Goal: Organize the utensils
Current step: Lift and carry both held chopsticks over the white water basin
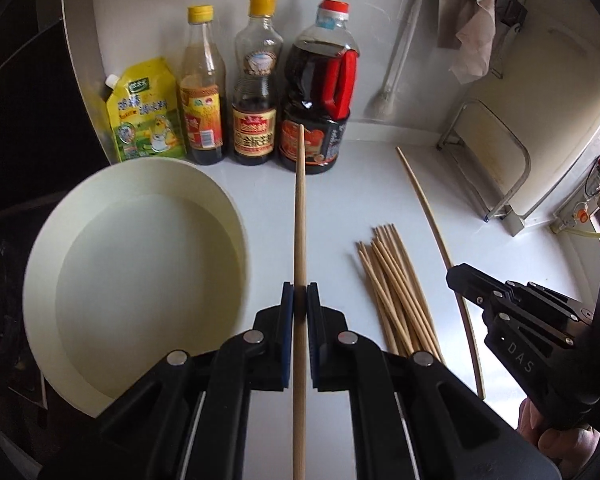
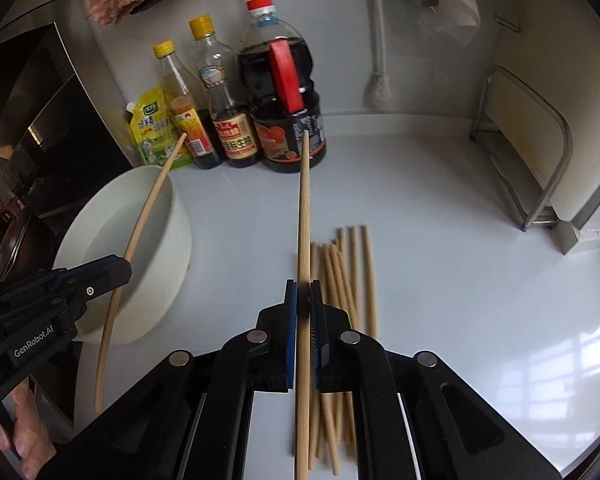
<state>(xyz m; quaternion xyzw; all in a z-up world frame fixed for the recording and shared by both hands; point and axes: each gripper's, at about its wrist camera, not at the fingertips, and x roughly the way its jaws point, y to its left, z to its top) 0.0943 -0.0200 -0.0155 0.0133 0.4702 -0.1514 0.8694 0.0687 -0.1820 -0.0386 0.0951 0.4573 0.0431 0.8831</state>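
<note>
My left gripper [image 1: 299, 289] is shut on one wooden chopstick [image 1: 299, 208] that points forward above the counter, beside a white bowl [image 1: 132, 200]. It also shows in the right wrist view [image 2: 118, 266], holding its chopstick [image 2: 140, 224] over the bowl [image 2: 180, 236]. My right gripper [image 2: 303, 286] is shut on another chopstick [image 2: 305, 200], above a pile of several chopsticks [image 2: 348, 280] lying on the counter. In the left wrist view the right gripper [image 1: 454, 276] holds its chopstick [image 1: 424, 208] to the right of the pile [image 1: 396, 280].
Three sauce bottles [image 1: 256, 92] and a yellow pouch [image 1: 144, 116] stand at the back wall. A metal rack with a board [image 2: 532, 152] stands at the right. A brush [image 1: 384, 104] and cloths hang on the wall. A stove [image 2: 28, 128] lies left of the bowl.
</note>
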